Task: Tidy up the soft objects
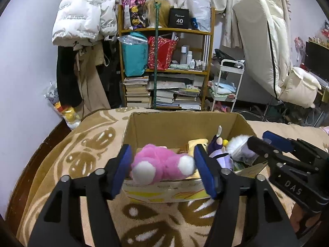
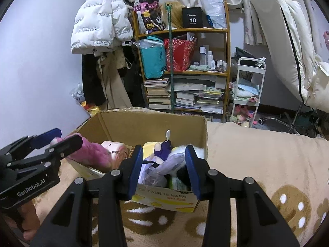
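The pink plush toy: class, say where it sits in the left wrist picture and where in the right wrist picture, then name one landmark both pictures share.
Left wrist view: the pink plush toy is low and centre, between the left gripper fingers, over the cardboard box near edge.
Right wrist view: the toy is low and left, at the box's left side, with the left gripper around it.
Shared landmark: the black "40" box on the shelf's top tier.
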### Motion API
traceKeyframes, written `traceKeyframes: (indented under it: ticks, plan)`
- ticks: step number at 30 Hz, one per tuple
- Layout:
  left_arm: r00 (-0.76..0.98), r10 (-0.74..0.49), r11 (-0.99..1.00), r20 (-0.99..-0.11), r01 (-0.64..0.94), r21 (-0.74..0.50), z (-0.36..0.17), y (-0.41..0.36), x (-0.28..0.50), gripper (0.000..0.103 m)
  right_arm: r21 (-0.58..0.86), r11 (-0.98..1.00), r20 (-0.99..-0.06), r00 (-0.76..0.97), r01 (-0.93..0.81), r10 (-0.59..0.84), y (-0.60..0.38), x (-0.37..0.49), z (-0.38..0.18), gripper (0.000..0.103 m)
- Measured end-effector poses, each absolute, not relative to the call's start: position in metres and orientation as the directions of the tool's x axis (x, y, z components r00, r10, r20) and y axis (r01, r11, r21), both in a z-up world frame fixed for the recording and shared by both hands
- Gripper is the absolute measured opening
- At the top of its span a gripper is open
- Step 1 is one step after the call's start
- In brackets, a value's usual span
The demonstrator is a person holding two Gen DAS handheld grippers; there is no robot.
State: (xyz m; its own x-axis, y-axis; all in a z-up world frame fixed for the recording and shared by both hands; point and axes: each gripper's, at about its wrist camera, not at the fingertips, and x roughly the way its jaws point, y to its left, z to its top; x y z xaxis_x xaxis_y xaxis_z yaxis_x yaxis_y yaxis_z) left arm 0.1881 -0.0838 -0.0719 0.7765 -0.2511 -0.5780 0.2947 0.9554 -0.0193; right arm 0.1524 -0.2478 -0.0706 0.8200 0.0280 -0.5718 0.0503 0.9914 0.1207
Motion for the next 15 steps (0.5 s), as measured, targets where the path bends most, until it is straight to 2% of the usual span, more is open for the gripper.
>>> traceKeyframes:
  ticks: [2, 6, 8, 11, 15]
  plan:
    - [0.779, -0.24, 0.958, -0.58, 0.286, -0.012, -0.071, -0.081, 0.186, 0.066, 0.128, 0.99, -0.567, 0.823, 0.052, 0.03, -0.249, 0.15, -0.069, 0.044]
    - [0.788, -0.212, 0.964, -0.577, 0.265, 0.007, -0.068, -0.076, 0.179, 0.075, 0.13, 0.99, -0.555, 0.832, 0.051, 0.03, -0.251, 0.142, -0.063, 0.045]
    - [0.793, -0.209, 0.966, -0.572, 0.258, 0.004, -0.065, -0.072, 0.174, 0.078, 0.138, 0.989, -0.546, 0.837, 0.052, 0.032, -0.254, 0.136, -0.06, 0.053]
    - [0.803, -0.196, 0.969, -0.562, 0.247, 0.017, -0.06, -0.067, 0.165, 0.082, 0.144, 0.988, -0.532, 0.847, 0.058, 0.028, -0.256, 0.126, -0.053, 0.058]
    - [0.817, -0.163, 0.974, -0.553, 0.224, 0.045, -0.053, -0.06, 0.152, 0.095, 0.147, 0.987, -0.52, 0.854, 0.058, 0.027, -0.258, 0.112, -0.045, 0.065]
